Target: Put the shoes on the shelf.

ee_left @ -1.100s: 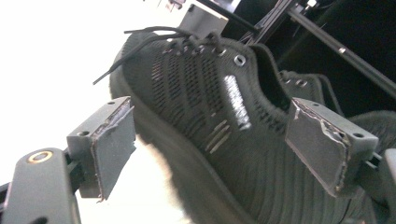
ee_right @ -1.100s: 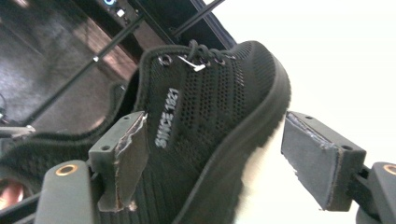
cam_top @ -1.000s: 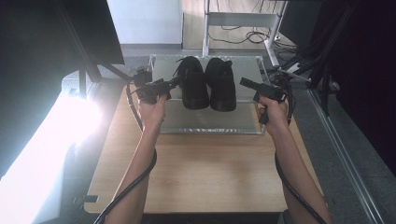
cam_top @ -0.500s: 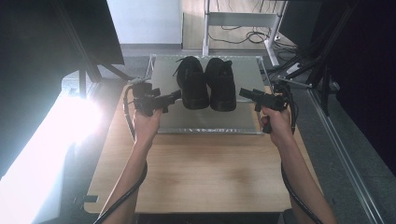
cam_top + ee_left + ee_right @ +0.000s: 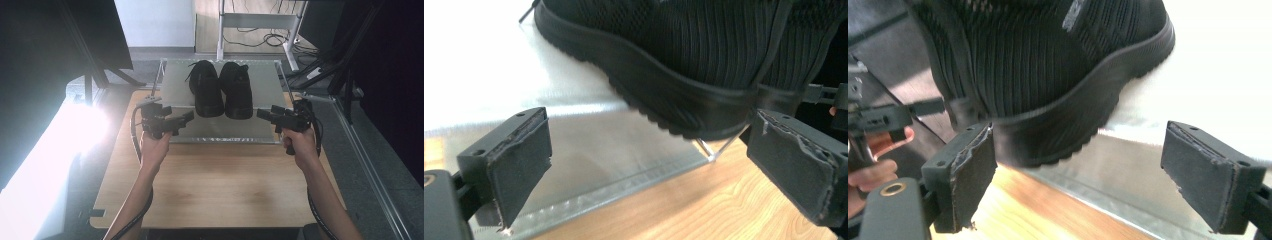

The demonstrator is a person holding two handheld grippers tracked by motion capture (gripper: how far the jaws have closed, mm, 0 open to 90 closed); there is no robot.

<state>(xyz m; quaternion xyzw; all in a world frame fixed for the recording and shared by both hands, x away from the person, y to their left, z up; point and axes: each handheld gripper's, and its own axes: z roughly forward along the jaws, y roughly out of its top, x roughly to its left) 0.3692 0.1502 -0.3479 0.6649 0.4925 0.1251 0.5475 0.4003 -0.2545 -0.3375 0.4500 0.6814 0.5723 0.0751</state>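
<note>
Two shoes (image 5: 222, 89) overhead; each gripper view: one heel.

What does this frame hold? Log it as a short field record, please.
surface: wooden table bearing a clear raised platform
objects: left black shoe and right black shoe, side by side on platform
left gripper: open, aimed at left shoe's heel, not touching
right gripper: open, aimed at right shoe's heel, not touching
held: nothing
</note>
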